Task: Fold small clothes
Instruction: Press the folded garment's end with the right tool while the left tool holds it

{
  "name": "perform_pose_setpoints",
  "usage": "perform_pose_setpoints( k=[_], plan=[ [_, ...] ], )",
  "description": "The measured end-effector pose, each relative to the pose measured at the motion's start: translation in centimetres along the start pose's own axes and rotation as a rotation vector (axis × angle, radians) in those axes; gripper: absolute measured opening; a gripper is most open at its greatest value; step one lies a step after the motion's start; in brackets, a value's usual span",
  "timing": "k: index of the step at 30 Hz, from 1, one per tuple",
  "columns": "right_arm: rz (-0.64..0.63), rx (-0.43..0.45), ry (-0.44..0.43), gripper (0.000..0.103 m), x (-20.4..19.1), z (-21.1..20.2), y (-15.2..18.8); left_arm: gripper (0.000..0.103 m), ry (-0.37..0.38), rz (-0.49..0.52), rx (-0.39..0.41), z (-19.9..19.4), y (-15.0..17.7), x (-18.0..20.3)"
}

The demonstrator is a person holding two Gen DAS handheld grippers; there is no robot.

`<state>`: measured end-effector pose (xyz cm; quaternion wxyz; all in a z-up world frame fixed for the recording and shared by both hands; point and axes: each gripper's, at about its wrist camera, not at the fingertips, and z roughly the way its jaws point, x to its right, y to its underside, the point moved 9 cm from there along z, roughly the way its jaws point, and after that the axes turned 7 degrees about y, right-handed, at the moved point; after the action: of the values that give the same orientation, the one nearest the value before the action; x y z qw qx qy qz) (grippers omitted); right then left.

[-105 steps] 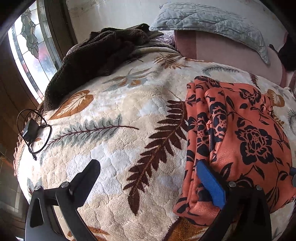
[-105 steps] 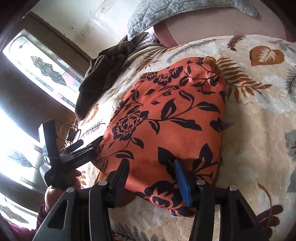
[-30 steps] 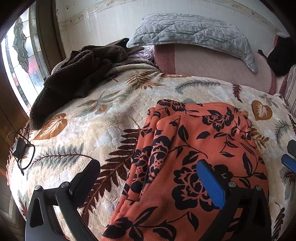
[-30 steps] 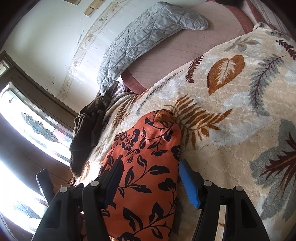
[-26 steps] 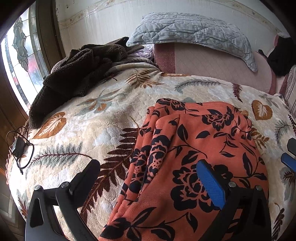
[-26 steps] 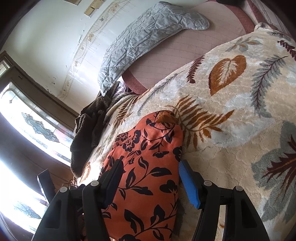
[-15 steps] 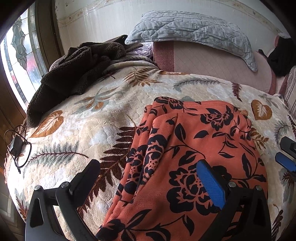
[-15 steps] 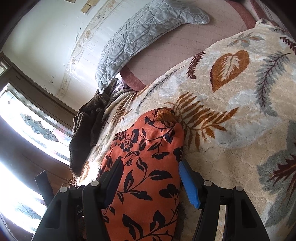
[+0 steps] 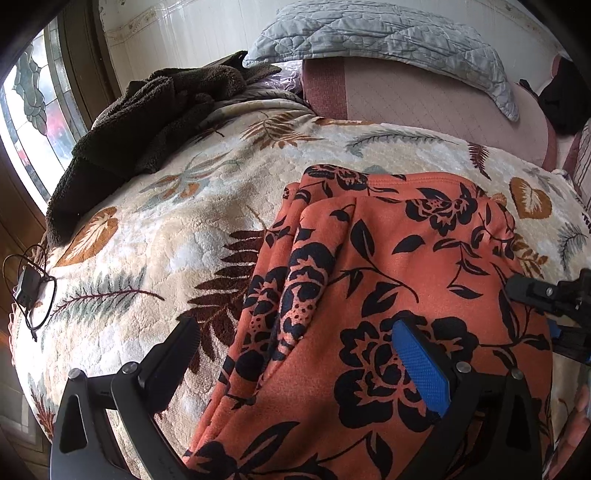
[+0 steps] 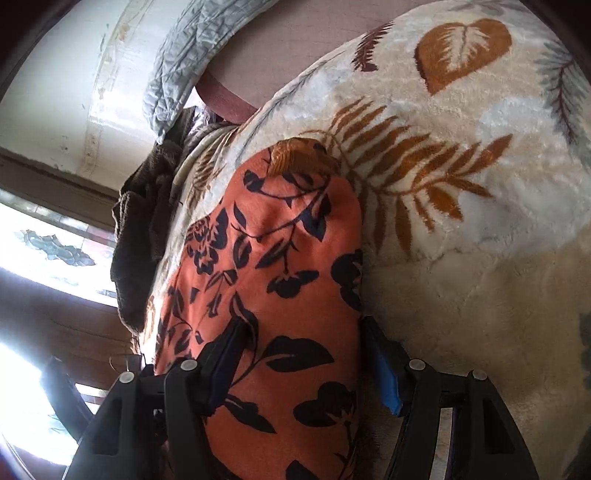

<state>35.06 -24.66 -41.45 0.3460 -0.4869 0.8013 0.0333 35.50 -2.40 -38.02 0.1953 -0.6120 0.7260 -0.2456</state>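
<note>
An orange garment with a black flower print (image 9: pixel 388 266) lies folded on a cream leaf-patterned blanket (image 9: pixel 155 236). Its left side is bunched in pleats. My left gripper (image 9: pixel 295 354) is open above the garment's near left part, with one finger over the blanket and the blue-padded finger over the cloth. My right gripper (image 10: pixel 303 354) is open low at the garment's (image 10: pixel 273 258) right edge, with its fingers on either side of the fold; it also shows at the right edge of the left wrist view (image 9: pixel 554 306).
A dark brown fleece (image 9: pixel 147 110) lies heaped at the bed's far left by a stained-glass window (image 9: pixel 33 110). A grey quilted pillow (image 9: pixel 388 33) rests on a pink bolster (image 9: pixel 424 99). A black charger with its cable (image 9: pixel 29 284) lies at the left edge.
The right gripper has dropped lower and closer to the garment's right edge, its fingers now straddling the fold. The left gripper has shifted slightly forward over the cloth. Both stay open.
</note>
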Motion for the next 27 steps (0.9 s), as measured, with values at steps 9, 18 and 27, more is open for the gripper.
perform_pose_setpoints(
  k=[9,18,27],
  plan=[
    [-0.192,0.208,-0.013,0.05,-5.0,-3.0,-5.4,0.103,-0.001,0.013,0.005,0.0,0.1,0.1],
    [-0.162,0.033,0.059,0.037,-3.8,4.6,-6.7,0.103,-0.002,0.03,0.008,-0.1,0.1,0.3],
    [-0.1,0.073,-0.036,0.065,-4.6,0.7,-6.6,0.103,0.006,0.023,0.009,-0.4,0.0,0.3]
  ],
)
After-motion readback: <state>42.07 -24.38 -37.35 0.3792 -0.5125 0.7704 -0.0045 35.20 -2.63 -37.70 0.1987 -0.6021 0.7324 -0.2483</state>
